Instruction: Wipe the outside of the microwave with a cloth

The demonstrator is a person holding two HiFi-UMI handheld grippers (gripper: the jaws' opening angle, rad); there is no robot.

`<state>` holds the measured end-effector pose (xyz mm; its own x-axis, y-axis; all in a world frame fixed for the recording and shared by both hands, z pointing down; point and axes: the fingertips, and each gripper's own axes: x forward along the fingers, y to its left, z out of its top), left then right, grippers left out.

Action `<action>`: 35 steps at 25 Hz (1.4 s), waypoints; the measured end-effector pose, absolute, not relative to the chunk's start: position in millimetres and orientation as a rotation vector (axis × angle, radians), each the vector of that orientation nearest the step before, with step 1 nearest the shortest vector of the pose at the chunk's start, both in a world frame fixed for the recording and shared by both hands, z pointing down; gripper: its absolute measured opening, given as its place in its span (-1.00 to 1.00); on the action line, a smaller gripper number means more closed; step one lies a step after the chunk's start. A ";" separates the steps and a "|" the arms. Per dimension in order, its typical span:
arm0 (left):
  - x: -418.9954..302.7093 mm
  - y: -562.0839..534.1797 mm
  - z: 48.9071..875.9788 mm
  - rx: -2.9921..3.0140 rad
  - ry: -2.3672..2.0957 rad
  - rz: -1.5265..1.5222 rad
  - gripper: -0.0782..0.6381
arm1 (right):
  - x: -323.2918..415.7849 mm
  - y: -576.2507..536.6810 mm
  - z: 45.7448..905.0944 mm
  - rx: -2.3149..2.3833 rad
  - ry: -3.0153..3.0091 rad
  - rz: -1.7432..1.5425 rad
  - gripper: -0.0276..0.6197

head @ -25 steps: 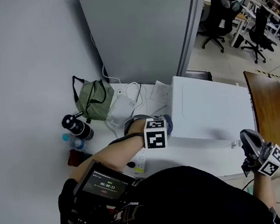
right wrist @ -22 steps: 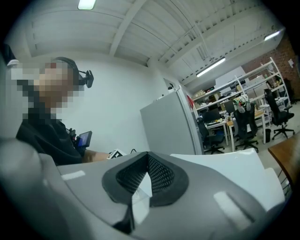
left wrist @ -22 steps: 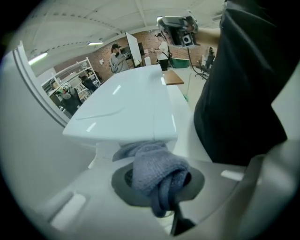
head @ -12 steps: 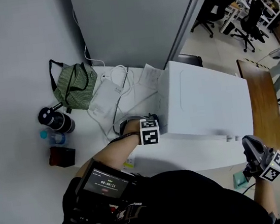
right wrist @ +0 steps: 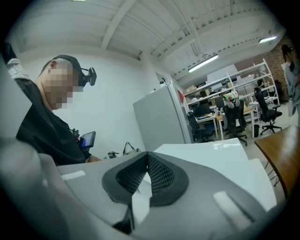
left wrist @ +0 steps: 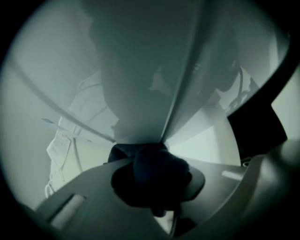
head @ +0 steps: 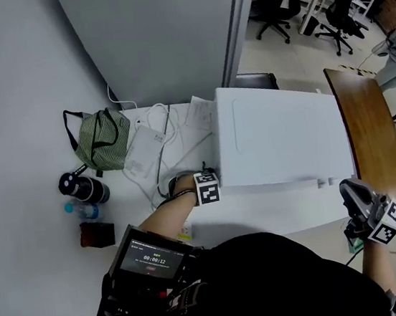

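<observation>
The white microwave stands on a white table. My left gripper is pressed to its left side wall near the front corner, shut on a dark cloth bunched between the jaws. In the left gripper view the microwave's side wall fills the space just ahead of the cloth. My right gripper hangs off the microwave's front right corner, shut with nothing in it; its mesh pads meet at the tips. The microwave's top lies beyond them.
Left of the microwave lie white papers and cables, a green striped bag, a black bottle and a dark red box. A grey cabinet stands behind. A wooden table is at the right.
The head view has swung, so the microwave sits more centrally. The left gripper stays against the microwave's left side with the cloth. The right gripper stays near the front right corner.
</observation>
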<state>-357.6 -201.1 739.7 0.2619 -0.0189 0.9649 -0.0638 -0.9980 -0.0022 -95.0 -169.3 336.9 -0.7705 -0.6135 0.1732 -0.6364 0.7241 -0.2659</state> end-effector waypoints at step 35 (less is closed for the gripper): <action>-154.7 -308.0 388.3 3.053 -0.459 1.430 -0.61 | 136.3 -198.7 358.7 1.575 -2.866 0.371 -0.90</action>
<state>-154.7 -308.0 388.3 0.6167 -0.3461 0.7070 -0.1296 -0.9305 -0.3425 136.3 -198.7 358.7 -0.5333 -0.8457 -0.0225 -0.8121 0.5192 -0.2664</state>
